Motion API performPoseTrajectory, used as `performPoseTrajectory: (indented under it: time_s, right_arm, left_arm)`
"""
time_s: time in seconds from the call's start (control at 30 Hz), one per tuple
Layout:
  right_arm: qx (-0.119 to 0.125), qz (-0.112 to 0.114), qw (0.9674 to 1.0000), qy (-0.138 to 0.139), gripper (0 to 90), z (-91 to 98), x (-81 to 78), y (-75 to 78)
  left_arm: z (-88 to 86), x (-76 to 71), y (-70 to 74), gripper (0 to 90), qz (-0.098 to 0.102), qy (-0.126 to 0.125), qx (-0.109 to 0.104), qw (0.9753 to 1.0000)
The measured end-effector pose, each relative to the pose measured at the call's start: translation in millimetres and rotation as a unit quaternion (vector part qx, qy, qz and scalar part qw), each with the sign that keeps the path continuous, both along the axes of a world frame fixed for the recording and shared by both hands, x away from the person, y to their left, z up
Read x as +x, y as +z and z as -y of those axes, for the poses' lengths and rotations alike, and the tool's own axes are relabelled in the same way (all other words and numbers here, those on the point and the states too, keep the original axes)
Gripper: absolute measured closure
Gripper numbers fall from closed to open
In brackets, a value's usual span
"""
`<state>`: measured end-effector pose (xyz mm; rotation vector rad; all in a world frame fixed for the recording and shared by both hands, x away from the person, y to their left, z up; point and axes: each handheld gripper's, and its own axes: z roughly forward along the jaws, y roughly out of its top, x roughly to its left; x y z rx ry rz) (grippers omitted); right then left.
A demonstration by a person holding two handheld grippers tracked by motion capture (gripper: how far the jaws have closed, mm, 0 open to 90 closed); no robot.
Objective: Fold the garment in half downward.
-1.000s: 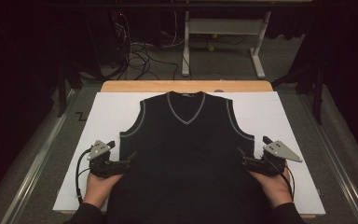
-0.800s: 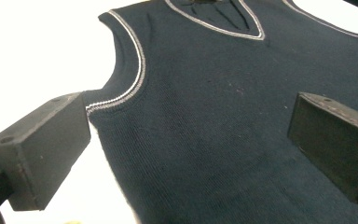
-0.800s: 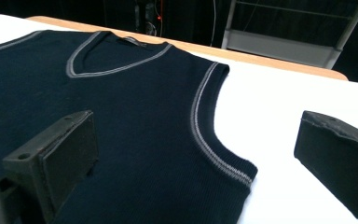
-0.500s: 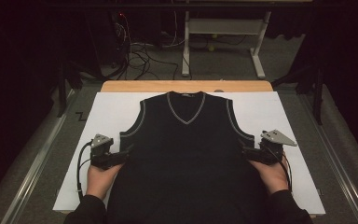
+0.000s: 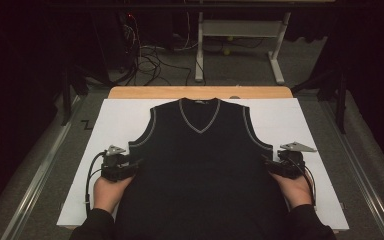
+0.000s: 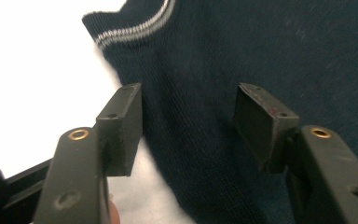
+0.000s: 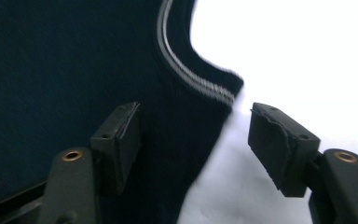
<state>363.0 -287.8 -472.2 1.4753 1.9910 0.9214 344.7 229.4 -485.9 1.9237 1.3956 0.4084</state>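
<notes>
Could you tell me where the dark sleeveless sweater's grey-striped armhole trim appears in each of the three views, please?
High view: armhole trim edges both shoulders of the sweater, above each gripper.
Left gripper view: top centre-left, above the left-hand jaw.
Right gripper view: curving from top centre to mid-right.
Shared landmark: the white table sheet bordering the sweater's side edge.

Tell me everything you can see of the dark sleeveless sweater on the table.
The sweater is a dark navy, fine-knit vest with a V-neck and grey-white striped trim at the neck and both armholes. It lies flat, front up, neck away from the person, on the white board. The left tongs and right tongs straddle its side edges just below the armholes; their jaws have just been closing, with the fabric edge between them, and gaps remain.
</notes>
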Motion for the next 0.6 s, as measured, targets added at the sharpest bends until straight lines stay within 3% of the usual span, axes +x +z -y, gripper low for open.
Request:
performPoseTrajectory:
  time_s: [0.07,0.17,0.27,0.3,0.33,0.37,0.4,0.6]
  right_arm:
    - [-0.009,-0.014,0.9999,0.005,42.2,-2.0,-1.3,-2.3]
    - [-0.011,-0.015,0.9998,0.006,48.3,-3.5,-2.6,-2.1]
    - [-0.009,-0.016,0.9997,0.018,65.2,-5.7,-5.0,-1.2]
    - [-0.009,-0.016,0.9997,0.018,65.2,-5.7,-5.0,-1.2]
    - [-0.007,-0.017,0.9995,0.025,74.4,-6.8,-6.7,-1.1]
    - [-0.007,-0.017,0.9995,0.025,74.4,-6.8,-6.7,-1.1]
    - [-0.006,-0.017,0.9993,0.033,82.5,-7.8,-8.1,-1.2]
    - [-0.004,-0.003,0.9991,0.042,85.5,-6.9,-12.2,-1.6]
  left_arm:
    - [2.2,-1.0,-0.1,45.1,0.001,0.002,0.012,0.9999]
    - [3.0,-3.5,-0.2,49.4,0.004,-0.005,0.020,0.9998]
    - [1.6,-5.9,-0.4,64.9,0.005,-0.021,0.015,0.9997]
    - [1.3,-6.4,-0.4,64.9,0.004,-0.025,0.013,0.9996]
    - [1.1,-7.4,-0.6,70.7,0.004,-0.031,0.010,0.9995]
    - [1.1,-7.4,-0.6,72.6,0.004,-0.031,0.010,0.9995]
    - [0.3,-8.2,-0.5,73.8,0.002,-0.037,0.007,0.9993]
    - [-2.3,-11.0,-0.3,78.3,0.002,-0.044,-0.002,0.9990]
